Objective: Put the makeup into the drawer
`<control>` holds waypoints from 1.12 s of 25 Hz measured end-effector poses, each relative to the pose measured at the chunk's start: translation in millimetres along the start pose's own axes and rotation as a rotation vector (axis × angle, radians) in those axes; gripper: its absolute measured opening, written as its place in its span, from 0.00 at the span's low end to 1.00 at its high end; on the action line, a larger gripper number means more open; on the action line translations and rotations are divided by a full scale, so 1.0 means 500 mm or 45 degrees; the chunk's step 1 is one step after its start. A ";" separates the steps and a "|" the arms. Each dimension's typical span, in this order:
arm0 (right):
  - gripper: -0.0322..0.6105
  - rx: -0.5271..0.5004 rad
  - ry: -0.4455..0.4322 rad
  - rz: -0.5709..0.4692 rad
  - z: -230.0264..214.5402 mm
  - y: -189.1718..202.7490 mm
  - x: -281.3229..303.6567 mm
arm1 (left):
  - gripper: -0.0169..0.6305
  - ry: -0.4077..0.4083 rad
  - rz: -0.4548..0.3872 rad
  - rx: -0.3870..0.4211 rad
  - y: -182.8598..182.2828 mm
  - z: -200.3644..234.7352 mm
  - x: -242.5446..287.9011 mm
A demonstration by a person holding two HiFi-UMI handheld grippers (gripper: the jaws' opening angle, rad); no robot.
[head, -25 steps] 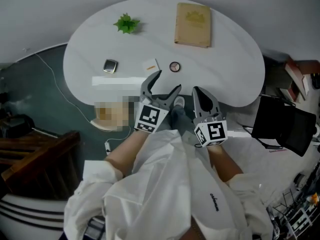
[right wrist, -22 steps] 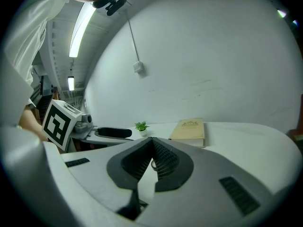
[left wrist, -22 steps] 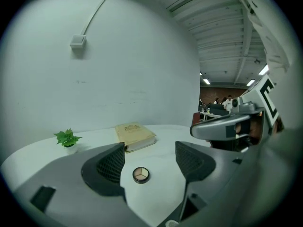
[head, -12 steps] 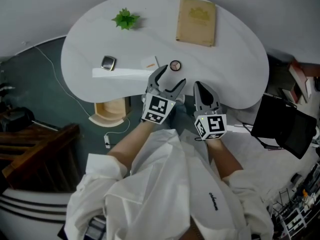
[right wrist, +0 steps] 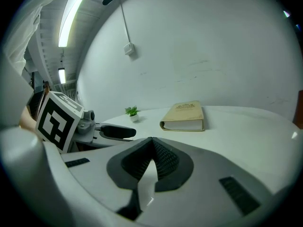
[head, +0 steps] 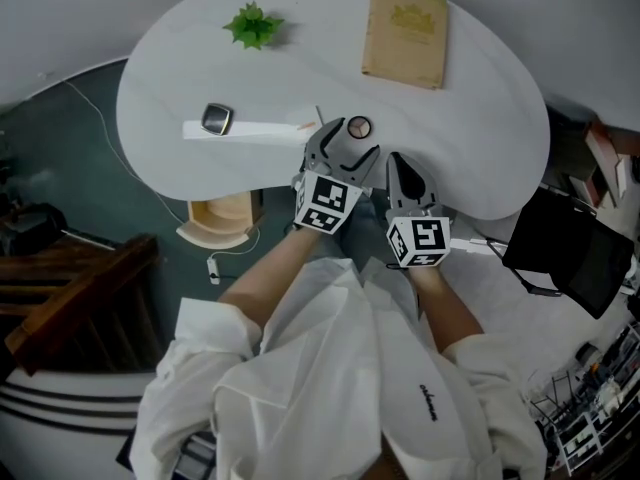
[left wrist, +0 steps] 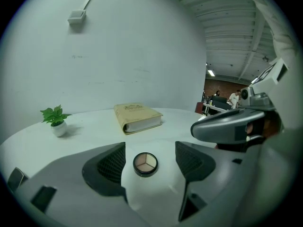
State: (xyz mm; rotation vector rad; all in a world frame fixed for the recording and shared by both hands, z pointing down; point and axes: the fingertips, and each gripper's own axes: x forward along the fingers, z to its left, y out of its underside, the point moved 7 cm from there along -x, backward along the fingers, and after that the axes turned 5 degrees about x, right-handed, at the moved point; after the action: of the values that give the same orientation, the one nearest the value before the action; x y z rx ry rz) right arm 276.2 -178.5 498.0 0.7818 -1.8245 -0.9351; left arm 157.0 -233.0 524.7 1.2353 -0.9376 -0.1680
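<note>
Left gripper view: left gripper (left wrist: 150, 148) has its jaws wide apart and the round makeup compact (left wrist: 145, 163) sits on the table (left wrist: 94, 131) between the pads. It touches neither pad and there is a clear gap on both sides. The lid is off or clear, with three tan shade segments showing in a black rim. The tan book (left wrist: 137, 117) lies flat further back, and the small potted plant (left wrist: 57, 119) is at far left.

Right gripper view: right gripper (right wrist: 151, 151) has its jaws closed together with nothing between them. It sits low over the tabletop, and the left gripper's marker cube shows at the left of this view.

Head view: both grippers are at the near edge of the white table, side by side and close but not touching. The left one reaches further in, with the compact right at its tips. The right one hangs back by the edge. A second small item, square and silver-rimmed (head: 216, 119), lies well to the left, at the end of a pale strip on the table. A light wooden piece (head: 222, 218) shows below the table's near edge at left; can't tell if it's the drawer.
</note>
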 end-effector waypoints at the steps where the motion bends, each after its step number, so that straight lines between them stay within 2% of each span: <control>1: 0.08 0.000 0.001 0.006 -0.001 0.004 0.006 | 0.53 -0.002 0.008 -0.003 0.005 0.001 0.006; 10: 0.08 0.003 -0.006 0.044 -0.014 0.027 0.035 | 0.53 -0.013 0.092 -0.031 0.050 0.002 0.058; 21: 0.08 -0.012 -0.061 0.076 -0.020 0.035 0.042 | 0.53 -0.117 0.190 -0.033 0.061 0.005 0.084; 28: 0.08 -0.024 -0.108 0.089 -0.023 0.036 0.044 | 0.49 -0.173 0.248 -0.006 0.064 0.005 0.095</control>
State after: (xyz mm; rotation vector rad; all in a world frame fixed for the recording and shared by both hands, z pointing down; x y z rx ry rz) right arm 276.0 -190.4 526.1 0.6719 -1.9014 -0.9516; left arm 173.6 -250.3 576.8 1.1312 -1.1686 -0.1003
